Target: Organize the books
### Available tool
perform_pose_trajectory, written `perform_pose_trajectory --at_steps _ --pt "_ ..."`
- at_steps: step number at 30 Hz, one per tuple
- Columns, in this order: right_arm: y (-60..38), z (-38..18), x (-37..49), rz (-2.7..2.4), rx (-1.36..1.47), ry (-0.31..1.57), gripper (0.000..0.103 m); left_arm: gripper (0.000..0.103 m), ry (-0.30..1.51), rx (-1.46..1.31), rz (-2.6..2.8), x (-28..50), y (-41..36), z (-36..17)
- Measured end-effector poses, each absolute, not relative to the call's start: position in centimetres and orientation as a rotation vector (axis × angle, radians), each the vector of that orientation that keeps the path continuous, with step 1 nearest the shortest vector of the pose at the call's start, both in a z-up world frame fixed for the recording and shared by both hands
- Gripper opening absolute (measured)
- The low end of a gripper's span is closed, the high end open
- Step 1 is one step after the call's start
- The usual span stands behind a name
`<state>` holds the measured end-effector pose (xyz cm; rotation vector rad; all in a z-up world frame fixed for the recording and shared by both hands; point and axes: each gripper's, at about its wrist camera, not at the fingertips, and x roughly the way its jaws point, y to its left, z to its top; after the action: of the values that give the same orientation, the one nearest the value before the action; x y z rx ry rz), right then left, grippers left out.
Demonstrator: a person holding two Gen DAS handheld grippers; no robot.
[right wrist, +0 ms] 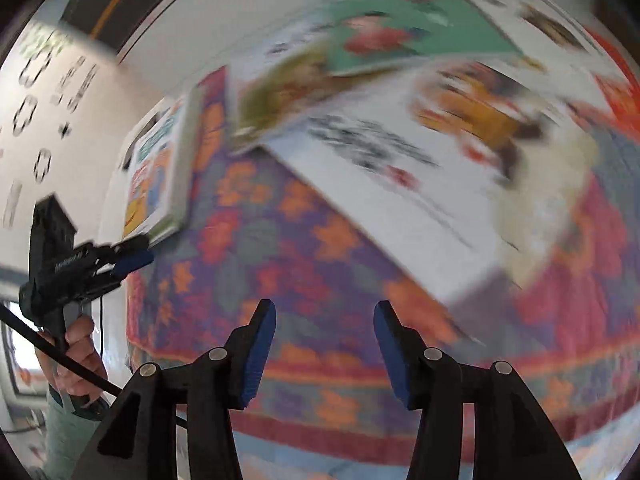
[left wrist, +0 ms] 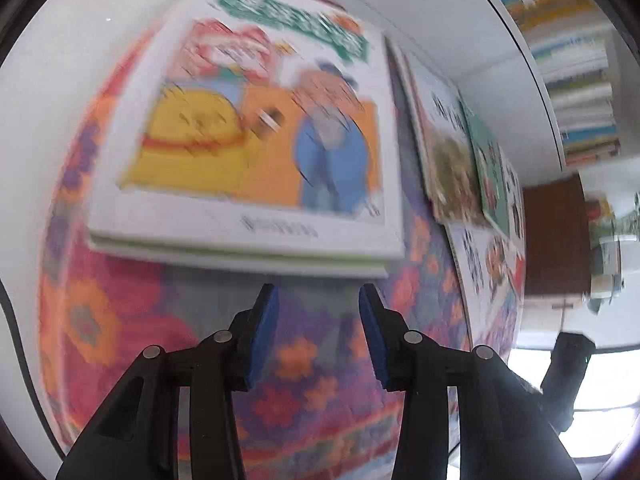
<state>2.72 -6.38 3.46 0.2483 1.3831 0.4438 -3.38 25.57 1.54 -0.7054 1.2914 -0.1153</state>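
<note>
Ahead of the left tongs (left wrist: 318, 312) a strip of bare flowered cloth (left wrist: 304, 360) lies free, ending at twelve o'clock against the stacked picture books (left wrist: 256, 128). At two o'clock, overlapping books (left wrist: 472, 168) block the way. Before the right tongs (right wrist: 325, 334) the cloth is open toward eleven o'clock; a white book (right wrist: 400, 200) bars one o'clock.
</note>
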Motion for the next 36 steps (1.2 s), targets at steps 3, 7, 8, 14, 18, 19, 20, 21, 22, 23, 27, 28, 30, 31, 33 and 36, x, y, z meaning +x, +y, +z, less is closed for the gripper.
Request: perform_pose_trajectory --at_steps 3,7,8,14,18,19,20,21,22,23,27,28,30,31,33,36 --pt "-10.2 3.8 3.2 0.409 0.328 1.368 0.049 0.038 1.345 -0.67 -0.213 -3.6 21.1 1.4" --pt "-14.8 4.7 4.8 0.376 0.398 1.338 0.049 0.038 1.369 -0.574 -0.304 -2.0 13.4 2.2" --pt "-16.0 4.9 5.4 0.371 0.411 1.33 0.049 0.039 1.36 -0.564 -0.32 -1.2 11.8 2.6" --pt "-18.1 6.8 9.8 0.405 0.371 1.282 0.056 0.067 1.288 -0.571 -0.333 5.5 6.7 4.6" --pt "-16.7 7.0 13.8 0.446 0.326 1.257 0.056 0.064 1.254 -0.6 -0.244 10.3 6.4 4.7" --pt "-16.5 6.9 14.6 0.435 0.314 1.252 0.056 0.064 1.24 -0.596 -0.211 11.3 6.5 4.6" --pt "-16.3 6.7 15.7 0.416 0.303 1.24 0.056 0.062 1.227 -0.593 -0.19 12.3 6.6 4.5" --pt "-16.1 6.6 16.9 0.4 0.294 1.221 0.056 0.058 1.217 -0.592 -0.176 12.9 6.7 4.3" --pt "-15.9 6.6 17.9 0.385 0.283 1.202 0.05 0.057 1.213 -0.588 -0.152 13.8 6.7 3.9" --pt "-15.5 6.4 19.0 0.369 0.262 1.191 0.045 0.051 1.22 -0.582 -0.127 14.4 7.0 3.6" --pt "-14.0 5.3 22.2 0.328 0.145 1.175 0.024 0.032 1.196 -0.581 -0.123 16.0 6.6 2.7" --pt "-14.0 4.7 22.6 0.334 0.146 1.19 0.023 0.029 1.207 -0.601 -0.167 16.4 6.3 2.4" --pt "-14.4 3.3 23.1 0.361 0.189 1.22 0.022 0.029 1.19 -0.602 -0.191 16.5 5.9 2.2" --pt "-14.6 3.3 23.1 0.385 0.21 1.2 0.022 0.029 1.185 -0.613 -0.21 16.5 5.8 2.3" --pt "-15.1 3.1 23.1 0.401 0.224 1.193 0.022 0.029 1.129 -0.77 -0.316 16.0 6.5 2.4" --pt "-16.2 2.8 23.3 0.432 0.272 1.193 0.023 0.029 1.063 -1.001 -0.448 15.5 7.4 2.3"
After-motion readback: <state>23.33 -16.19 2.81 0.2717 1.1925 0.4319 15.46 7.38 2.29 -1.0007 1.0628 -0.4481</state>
